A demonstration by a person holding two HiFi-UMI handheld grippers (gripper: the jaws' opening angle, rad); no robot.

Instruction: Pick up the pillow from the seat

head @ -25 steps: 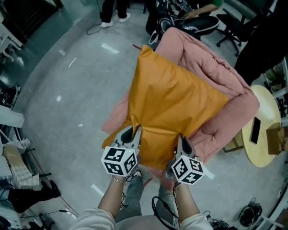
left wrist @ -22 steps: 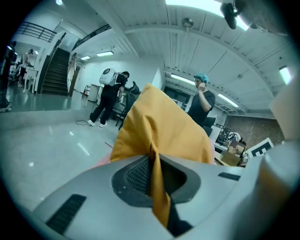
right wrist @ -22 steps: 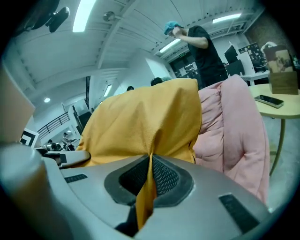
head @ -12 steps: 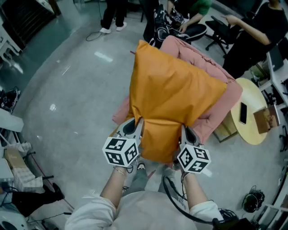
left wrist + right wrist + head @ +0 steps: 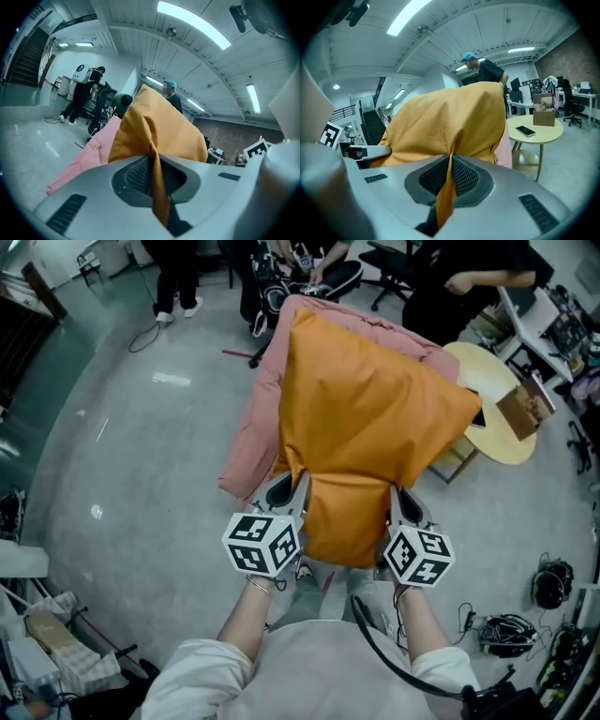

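A large orange pillow (image 5: 366, 418) hangs lifted above the pink-covered seat (image 5: 267, 409). My left gripper (image 5: 302, 486) is shut on the pillow's near edge at the left, and my right gripper (image 5: 391, 495) is shut on the same edge at the right. In the left gripper view the orange pillow (image 5: 154, 131) rises ahead, a pinched fold of its fabric running down between the jaws of the left gripper (image 5: 153, 164). The right gripper view shows the pillow (image 5: 450, 126) filling the middle, with its fabric clamped in the right gripper (image 5: 449, 171). The pillow hides most of the seat.
A round wooden side table (image 5: 502, 418) with a phone and a box stands right of the seat. People stand and sit around office chairs (image 5: 328, 273) at the back. Cables and headphones (image 5: 548, 582) lie on the grey floor at the right.
Both grippers have risen with the pillow clamped in them, lifting it off the pink seat. More of the seat's left side shows now, and the view has swung toward the round table.
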